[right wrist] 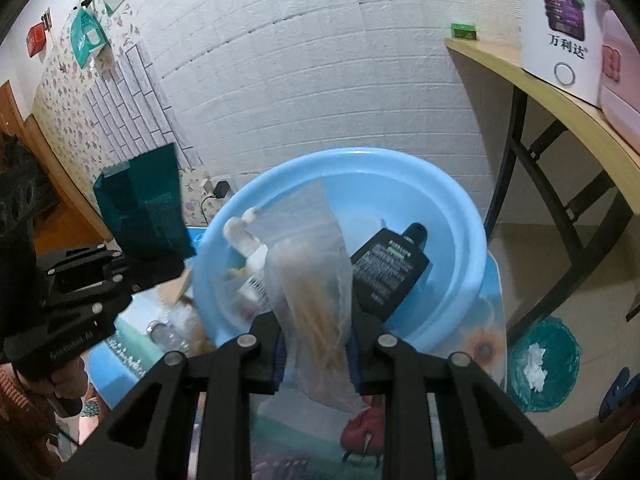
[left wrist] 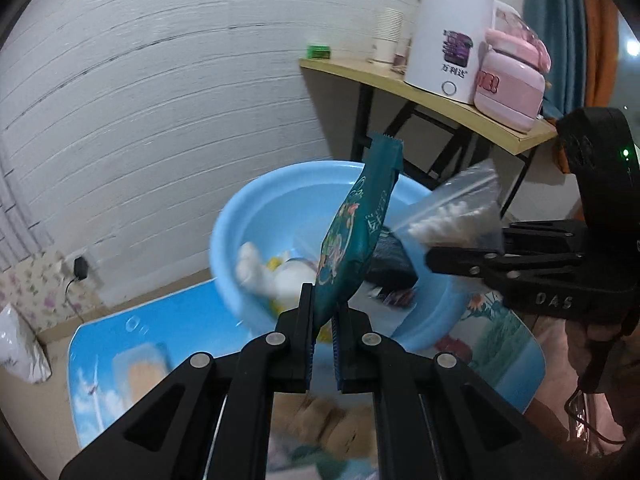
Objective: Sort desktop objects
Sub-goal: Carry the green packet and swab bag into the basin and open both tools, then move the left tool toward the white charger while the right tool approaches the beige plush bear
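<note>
Two packets are held above a round light-blue plastic basin (right wrist: 452,280) on the desk.
The left gripper (left wrist: 322,330) is clenched on a teal foil sachet (left wrist: 356,236), the right gripper (right wrist: 318,350) on a clear zip bag of cotton swabs (right wrist: 312,280); release into the basin is judged next.

Kettle (right wrist: 560,36) cut off by top edge, basin (left wrist: 256,216) contents motion-blurred

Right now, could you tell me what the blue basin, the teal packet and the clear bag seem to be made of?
Blue basin: probably moulded plastic, smooth, with glossy highlights on its wall.
Teal packet: likely printed plastic or foil film, slightly shiny, with a serrated top edge.
Clear bag: thin transparent plastic film, creased, its stick-like contents showing through.
</note>
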The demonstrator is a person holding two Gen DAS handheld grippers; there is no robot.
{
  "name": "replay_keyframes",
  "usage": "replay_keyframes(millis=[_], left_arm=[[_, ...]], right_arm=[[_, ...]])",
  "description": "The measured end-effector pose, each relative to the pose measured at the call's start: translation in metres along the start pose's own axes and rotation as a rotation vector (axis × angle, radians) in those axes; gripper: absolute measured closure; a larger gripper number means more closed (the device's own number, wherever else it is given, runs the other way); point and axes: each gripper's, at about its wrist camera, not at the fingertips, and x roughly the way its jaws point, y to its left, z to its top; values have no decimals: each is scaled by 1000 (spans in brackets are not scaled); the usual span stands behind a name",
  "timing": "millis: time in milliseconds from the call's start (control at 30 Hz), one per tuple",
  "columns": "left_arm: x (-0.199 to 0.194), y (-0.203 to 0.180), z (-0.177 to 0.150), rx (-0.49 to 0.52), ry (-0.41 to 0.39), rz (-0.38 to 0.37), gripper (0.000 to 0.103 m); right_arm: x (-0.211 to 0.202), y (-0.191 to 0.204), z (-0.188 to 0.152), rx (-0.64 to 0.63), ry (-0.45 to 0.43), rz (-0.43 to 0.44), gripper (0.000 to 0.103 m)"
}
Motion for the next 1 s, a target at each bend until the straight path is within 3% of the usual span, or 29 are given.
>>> replay_keyframes(millis=[67, 133, 200, 233, 333, 533, 667, 1000], left_arm=[[7, -3, 4, 8, 5, -6, 95], [14, -5, 9, 16, 21, -2, 85], [18, -4, 13, 9, 19, 5, 56], [18, -4, 14, 4, 9, 5, 48], [14, -5, 15, 3, -8, 4, 40], [-1, 6, 5, -14, -14, 34, 34], [-14, 19, -9, -50, -10, 62, 26], [-32, 40, -62, -112, 46, 121, 25]], right_arm=[[6, -4, 4, 0, 8, -4, 80], [12, -7, 6, -1, 16, -10, 79], [17, -9, 6, 0, 26, -15, 79], [20, -10, 6, 1, 32, -19, 79], [21, -11, 6, 10, 33, -21, 79], [19, -10, 7, 12, 24, -33, 73], [12, -5, 4, 12, 7, -41, 47], [-4, 5, -18, 17, 14, -47, 46]])
